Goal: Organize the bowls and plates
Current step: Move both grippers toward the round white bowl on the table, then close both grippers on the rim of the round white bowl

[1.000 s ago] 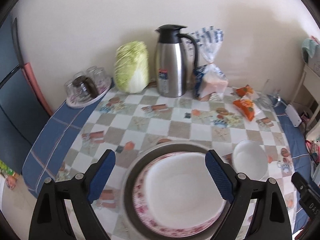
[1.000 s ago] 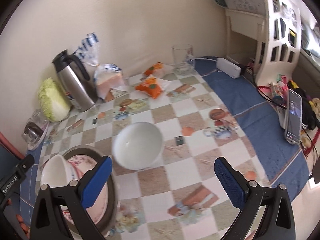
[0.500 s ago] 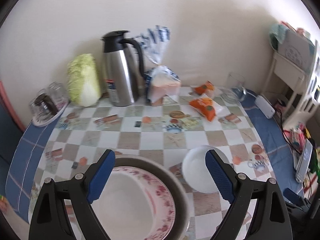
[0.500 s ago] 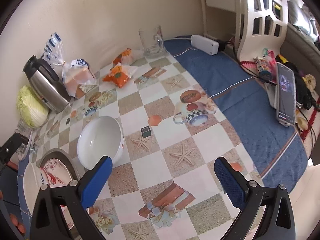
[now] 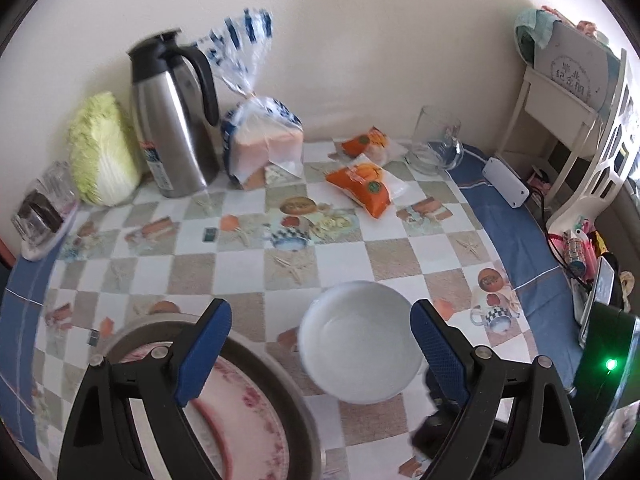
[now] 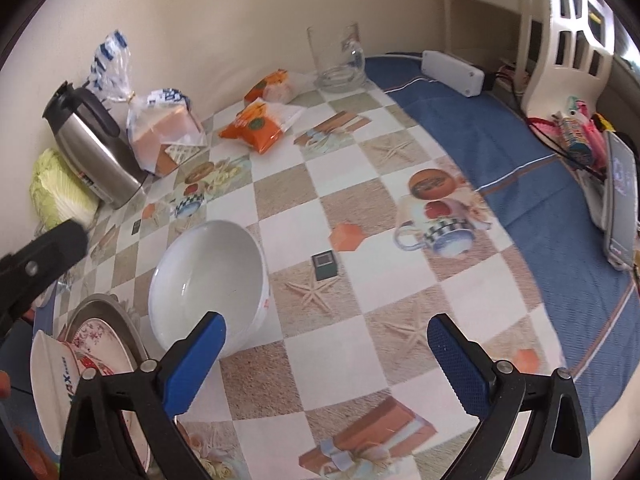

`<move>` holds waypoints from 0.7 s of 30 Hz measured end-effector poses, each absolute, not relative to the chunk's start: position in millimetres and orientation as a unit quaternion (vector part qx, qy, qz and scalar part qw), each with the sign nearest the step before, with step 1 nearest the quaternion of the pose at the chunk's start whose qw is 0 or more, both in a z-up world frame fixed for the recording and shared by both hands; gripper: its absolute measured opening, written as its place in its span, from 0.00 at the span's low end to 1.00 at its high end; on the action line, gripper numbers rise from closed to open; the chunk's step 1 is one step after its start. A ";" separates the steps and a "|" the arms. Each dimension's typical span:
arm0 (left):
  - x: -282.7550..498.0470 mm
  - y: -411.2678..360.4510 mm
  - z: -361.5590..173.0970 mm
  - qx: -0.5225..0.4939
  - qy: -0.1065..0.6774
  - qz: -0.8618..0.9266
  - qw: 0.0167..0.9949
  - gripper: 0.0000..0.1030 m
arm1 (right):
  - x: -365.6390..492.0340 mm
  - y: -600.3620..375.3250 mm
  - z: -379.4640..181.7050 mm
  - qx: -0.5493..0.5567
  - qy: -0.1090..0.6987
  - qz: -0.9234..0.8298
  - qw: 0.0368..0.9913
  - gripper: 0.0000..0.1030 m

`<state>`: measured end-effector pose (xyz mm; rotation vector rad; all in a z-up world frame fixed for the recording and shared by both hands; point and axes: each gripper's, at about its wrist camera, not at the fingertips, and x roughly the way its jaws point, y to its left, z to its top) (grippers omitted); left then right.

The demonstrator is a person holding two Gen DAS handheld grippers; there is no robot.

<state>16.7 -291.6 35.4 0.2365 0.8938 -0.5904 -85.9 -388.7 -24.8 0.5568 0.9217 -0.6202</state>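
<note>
A white bowl (image 5: 358,340) stands alone on the checkered tablecloth; it also shows in the right wrist view (image 6: 208,284). To its left a grey plate (image 5: 296,408) carries a floral pink plate (image 5: 248,420) and another white bowl (image 6: 52,384). My left gripper (image 5: 320,344) is open and empty, hovering over the lone bowl and the stack's right edge. My right gripper (image 6: 326,360) is open and empty above the cloth, its left finger just in front of the lone bowl.
At the back stand a steel jug (image 5: 172,120), a cabbage (image 5: 100,152), a bread bag (image 5: 260,140), orange snack packs (image 5: 360,184) and a glass mug (image 5: 436,140). Upturned glasses (image 5: 40,208) sit far left. A white shelf (image 5: 592,120), phone (image 6: 620,200) and power strip (image 6: 452,72) lie right.
My left gripper has swung right, from over the plate stack toward the lone bowl. My right gripper has moved closer to the lone bowl and lower.
</note>
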 end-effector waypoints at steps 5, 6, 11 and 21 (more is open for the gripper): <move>23.1 -301.4 19.8 0.113 0.443 -0.277 0.845 0.82 | -75.5 -388.3 -36.2 0.264 0.442 -0.285 0.808 0.86; 25.5 -302.9 16.1 0.113 0.448 -0.275 0.843 0.77 | -74.0 -388.2 -37.9 0.263 0.444 -0.286 0.808 0.84; 35.0 -303.7 0.9 0.103 0.473 -0.269 0.833 0.76 | -65.7 -388.0 -45.1 0.262 0.449 -0.286 0.805 0.82; 46.4 -301.2 -17.1 0.099 0.497 -0.262 0.821 0.76 | -54.9 -384.5 -58.2 0.263 0.456 -0.288 0.800 0.66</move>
